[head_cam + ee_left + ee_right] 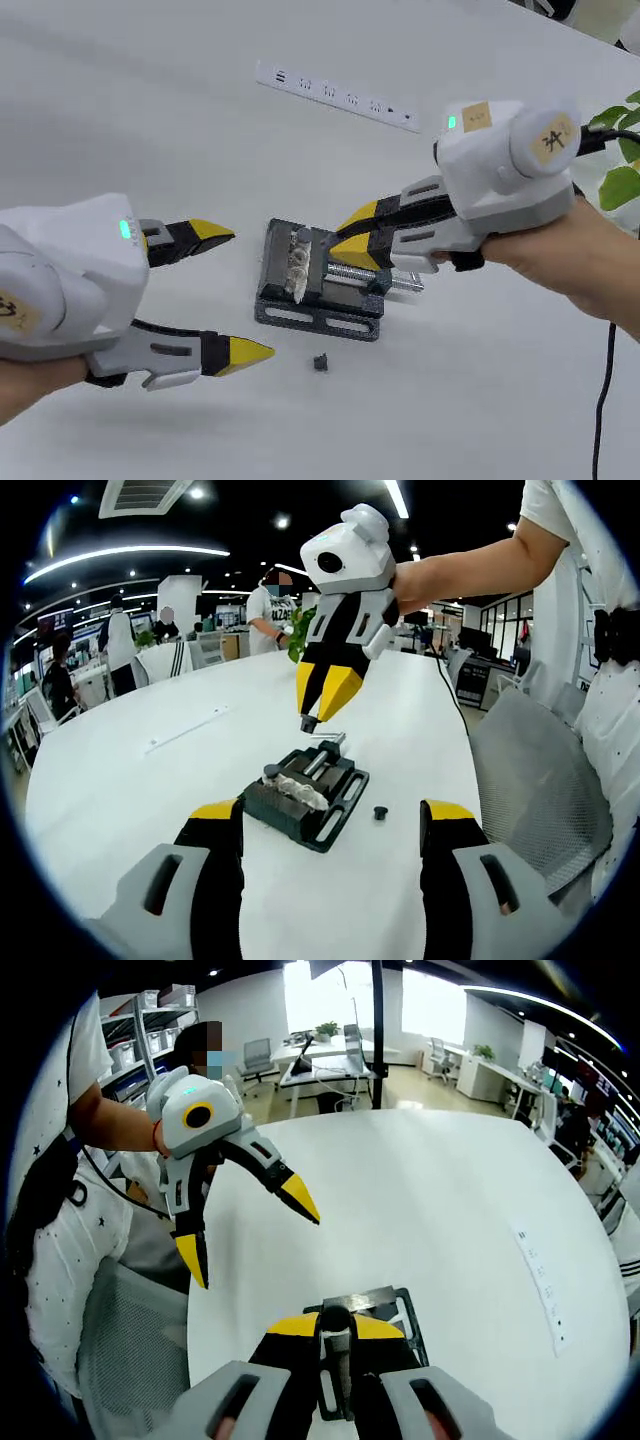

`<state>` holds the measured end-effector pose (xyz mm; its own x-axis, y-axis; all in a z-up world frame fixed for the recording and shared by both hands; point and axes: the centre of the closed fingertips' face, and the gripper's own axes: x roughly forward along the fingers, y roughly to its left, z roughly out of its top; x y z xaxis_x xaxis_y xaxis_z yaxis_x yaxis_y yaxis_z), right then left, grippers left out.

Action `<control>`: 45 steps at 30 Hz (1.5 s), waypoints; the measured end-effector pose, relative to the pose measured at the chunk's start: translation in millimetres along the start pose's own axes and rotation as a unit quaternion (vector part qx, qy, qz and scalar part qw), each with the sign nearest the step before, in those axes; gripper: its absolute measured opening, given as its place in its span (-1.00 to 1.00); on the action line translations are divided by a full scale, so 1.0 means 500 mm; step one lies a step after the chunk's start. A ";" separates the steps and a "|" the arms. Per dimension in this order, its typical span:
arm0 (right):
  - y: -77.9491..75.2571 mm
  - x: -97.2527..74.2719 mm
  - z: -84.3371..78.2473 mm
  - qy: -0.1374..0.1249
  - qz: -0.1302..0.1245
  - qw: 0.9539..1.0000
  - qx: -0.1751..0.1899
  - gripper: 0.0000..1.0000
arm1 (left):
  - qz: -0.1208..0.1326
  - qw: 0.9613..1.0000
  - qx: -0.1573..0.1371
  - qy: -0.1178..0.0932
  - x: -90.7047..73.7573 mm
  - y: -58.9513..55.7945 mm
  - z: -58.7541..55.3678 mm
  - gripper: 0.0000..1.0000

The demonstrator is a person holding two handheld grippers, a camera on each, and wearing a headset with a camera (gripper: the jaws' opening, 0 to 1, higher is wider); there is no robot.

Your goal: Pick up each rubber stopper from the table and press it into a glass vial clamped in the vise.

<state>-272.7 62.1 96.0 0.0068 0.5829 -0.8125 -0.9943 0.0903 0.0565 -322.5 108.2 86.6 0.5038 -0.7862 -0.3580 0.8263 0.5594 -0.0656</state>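
On the white tabletop [150,130], near the middle, sits a small dark vise [320,318] with pale glass vials [298,268] clamped in a row between its jaws. In the left gripper view one vial at the end of the row wears a grey cap [272,771]; I cannot tell how the others are topped.

I hold my right hand-held gripper [350,235] over the screw end of the vise, tips pointing down toward it. Its yellow-tipped jaws are pressed together on a dark rubber stopper [335,1318], seen in the right gripper view as a round knob pinched between the two tips. From the left gripper view the same stopper [309,723] hangs at the very tip, above the vise and apart from it.

My left hand-held gripper [228,290] hangs just left of the vise with its jaws spread wide and nothing between them, not touching anything.

A second stopper [320,362], small and dark, lies loose on the tabletop just in front of the vise base, between the vise and me.

Farther back a white power strip [340,95] lies flat, well apart from the vise. Green leaves of a plant [618,185] show at the right edge, behind my right hand.
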 end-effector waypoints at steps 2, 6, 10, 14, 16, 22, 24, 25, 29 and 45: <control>-0.009 0.011 -0.004 0.013 0.000 1.000 -0.001 -0.90 | -0.001 1.000 -0.003 0.000 0.002 0.003 -0.006 0.52; -0.021 0.035 -0.013 0.039 0.000 0.999 -0.011 -0.90 | -0.003 1.000 -0.008 -0.003 0.007 0.008 -0.012 0.70; -0.035 0.054 -0.027 0.073 -0.001 0.997 -0.025 -0.90 | -0.009 1.000 -0.013 -0.005 0.012 0.005 -0.020 0.80; -0.040 0.077 -0.040 0.095 0.006 0.995 -0.029 -0.90 | -0.012 1.000 -0.022 -0.010 0.015 0.007 -0.027 0.90; -0.040 0.084 -0.044 0.103 0.008 0.994 -0.032 -0.90 | -0.012 1.000 -0.025 -0.012 0.016 0.007 -0.029 0.93; -0.041 0.105 -0.058 0.126 0.015 0.991 -0.039 -0.90 | -0.014 0.999 -0.033 -0.018 0.013 0.008 -0.033 0.95; -0.044 0.109 -0.062 0.135 0.013 0.990 -0.047 -0.90 | -0.013 0.999 -0.034 -0.017 0.013 0.009 -0.036 0.95; -0.045 0.110 -0.063 0.138 0.013 0.989 -0.049 -0.90 | -0.014 0.999 -0.034 -0.018 0.013 0.009 -0.037 0.95; -0.046 0.114 -0.064 0.142 0.012 0.988 -0.051 -0.90 | -0.015 0.999 -0.034 -0.021 0.012 0.010 -0.039 0.95; -0.047 0.121 -0.062 0.156 0.013 0.985 -0.070 -0.90 | -0.018 0.999 -0.040 -0.025 0.015 0.014 -0.045 0.92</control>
<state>-252.4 70.1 27.4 -0.0300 0.3048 -0.9520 -0.9988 -0.0455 0.0169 -318.9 112.1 62.4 0.4874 -0.8172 -0.3077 0.8223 0.5481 -0.1531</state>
